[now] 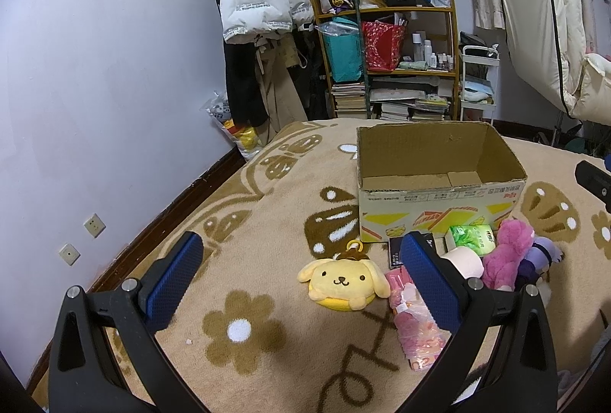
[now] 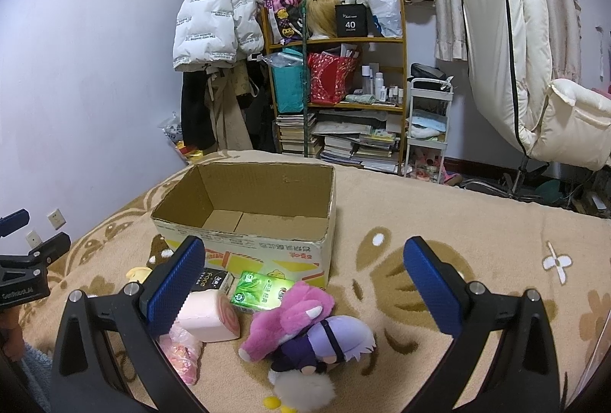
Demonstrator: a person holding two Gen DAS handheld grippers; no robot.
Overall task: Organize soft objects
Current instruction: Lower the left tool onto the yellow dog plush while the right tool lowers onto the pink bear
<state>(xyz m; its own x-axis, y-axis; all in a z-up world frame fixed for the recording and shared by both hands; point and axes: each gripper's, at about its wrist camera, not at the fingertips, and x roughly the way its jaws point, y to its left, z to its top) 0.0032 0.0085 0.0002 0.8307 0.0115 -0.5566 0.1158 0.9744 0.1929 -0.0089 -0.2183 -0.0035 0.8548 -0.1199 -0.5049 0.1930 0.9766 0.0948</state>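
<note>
Both jaws wide apart, yellow dog plush (image 1: 345, 279) clear only in left view, purple plush (image 2: 328, 340) clearest in right

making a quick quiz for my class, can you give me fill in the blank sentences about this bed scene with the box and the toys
1. The cardboard box holds ____ so far.
2. The yellow dog plush lies ____ the box.
3. The pink plush lies against a ____ plush.
4. Both the left gripper and the right gripper are ____.

Missing words: nothing; outside; purple; open
</note>
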